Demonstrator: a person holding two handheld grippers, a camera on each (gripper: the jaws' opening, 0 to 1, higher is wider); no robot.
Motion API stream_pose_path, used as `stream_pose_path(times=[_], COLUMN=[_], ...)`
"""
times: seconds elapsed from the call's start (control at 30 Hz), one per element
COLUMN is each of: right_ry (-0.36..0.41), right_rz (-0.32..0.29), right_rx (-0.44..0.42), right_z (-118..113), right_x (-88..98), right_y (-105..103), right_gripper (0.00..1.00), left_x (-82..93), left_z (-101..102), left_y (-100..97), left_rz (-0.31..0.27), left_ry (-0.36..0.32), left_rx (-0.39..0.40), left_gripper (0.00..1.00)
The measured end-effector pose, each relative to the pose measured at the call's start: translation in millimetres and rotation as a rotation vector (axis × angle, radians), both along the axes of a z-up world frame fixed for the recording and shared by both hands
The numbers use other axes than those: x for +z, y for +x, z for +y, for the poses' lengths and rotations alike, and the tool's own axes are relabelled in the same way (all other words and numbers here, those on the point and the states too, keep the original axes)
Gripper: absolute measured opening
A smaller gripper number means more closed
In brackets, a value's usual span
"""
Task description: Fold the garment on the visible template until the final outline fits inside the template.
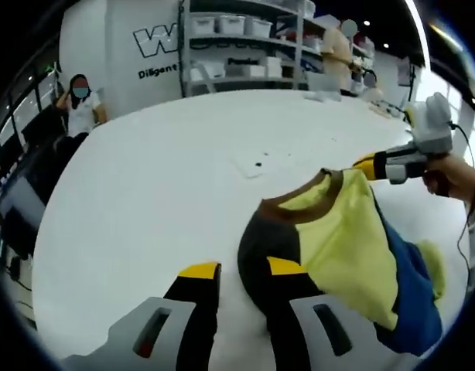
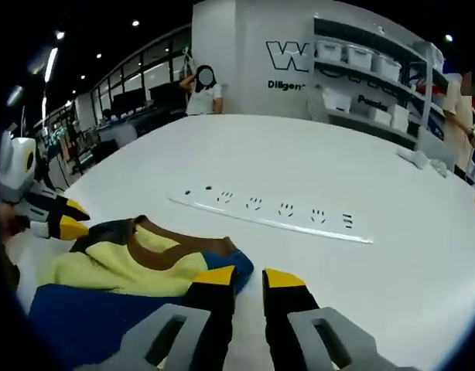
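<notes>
**Yellow and blue garment bunched on the white table, both grippers at it**

Writing first: on the white wall [image 2: 245, 54] behind the table we read a big "W" and under it "Diligent", cut off. The shelf [image 2: 377, 85] of white bins right of that wall has a label we can't make out.

The table [image 1: 160, 178] is white and wide, in a dark-ceilinged room with spot lights. A person [image 1: 81, 108] sits at its far edge, left of the wall. A white power strip [image 2: 272, 212] lies on the table just past the garment.

The garment [image 1: 338, 247] is crumpled, brown collar toward the wall, body running back toward us.

Left gripper [image 1: 244, 272]: its jaws stand narrowly apart, right tip touching the dark sleeve, nothing visibly between them. Right gripper [image 2: 249, 278]: jaws a little apart at the garment's blue edge; in the left gripper view it meets the collar, but we can't tell if it grips.
</notes>
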State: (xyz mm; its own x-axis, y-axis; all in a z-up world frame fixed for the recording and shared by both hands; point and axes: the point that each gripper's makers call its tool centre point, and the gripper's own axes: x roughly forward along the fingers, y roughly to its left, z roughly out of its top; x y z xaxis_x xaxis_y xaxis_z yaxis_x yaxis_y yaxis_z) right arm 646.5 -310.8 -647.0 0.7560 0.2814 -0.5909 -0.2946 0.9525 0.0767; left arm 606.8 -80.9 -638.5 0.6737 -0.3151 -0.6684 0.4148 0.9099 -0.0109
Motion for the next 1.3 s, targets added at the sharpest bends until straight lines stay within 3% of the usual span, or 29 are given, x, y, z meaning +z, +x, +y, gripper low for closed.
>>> stream_pose_path(times=[0.17,0.27,0.37,0.5,0.57,0.77,0.87,0.93,1.1,1.2,1.3], right_ry=[-0.002,0.006,0.029,0.035,0.073,0.084,0.043,0.042,0.05,0.057,0.03], right_rz=[-0.012,-0.004,-0.006,-0.015,0.008,0.006,-0.018,-0.015,-0.008,-0.008,-0.001], right_rx=[0.014,0.028,0.048,0.123,0.17,0.285,0.361,0.392,0.481,0.53,0.575], right_z=[4.4,8.0,14.7,32.3,45.4,74.7,85.4,93.0,109.1,118.5,124.1], right_x=[7.7,11.6,17.9,25.6,27.8,38.6,40.2,41.2,42.2,41.6,35.2], right_y=[-11.5,-20.8,-30.9,-50.4,-63.5,-93.8,-104.9,-115.7,-139.1,-151.0,-161.5], right_gripper=[0.27,0.36,0.41,0.53,0.56,0.63,0.71,0.7,0.69,0.66,0.64], left_x=[11.2,14.8,19.0,25.3,29.6,37.0,30.0,28.0,13.3,10.7,7.8], left_z=[-3.4,-2.3,-2.2,-4.2,-5.8,-11.3,-11.6,-12.3,-12.8,-12.0,-14.8], left_y=[-10.2,-18.3,-25.9,-35.3,-39.7,-53.3,-63.6,-68.5,-79.9,-82.2,-84.2], left_rz=[0.001,-0.018,-0.016,-0.021,-0.037,-0.043,-0.025,-0.034,0.017,0.018,0.029], left_ry=[-0.073,-0.028,-0.035,-0.042,-0.033,-0.071,-0.045,-0.059,-0.082,-0.082,-0.105], left_rx=[0.024,0.003,0.003,-0.002,-0.015,-0.021,-0.033,-0.028,-0.02,-0.024,-0.023], left_gripper=[0.38,0.46,0.5,0.55,0.6,0.7,0.71,0.68,0.63,0.61,0.58])
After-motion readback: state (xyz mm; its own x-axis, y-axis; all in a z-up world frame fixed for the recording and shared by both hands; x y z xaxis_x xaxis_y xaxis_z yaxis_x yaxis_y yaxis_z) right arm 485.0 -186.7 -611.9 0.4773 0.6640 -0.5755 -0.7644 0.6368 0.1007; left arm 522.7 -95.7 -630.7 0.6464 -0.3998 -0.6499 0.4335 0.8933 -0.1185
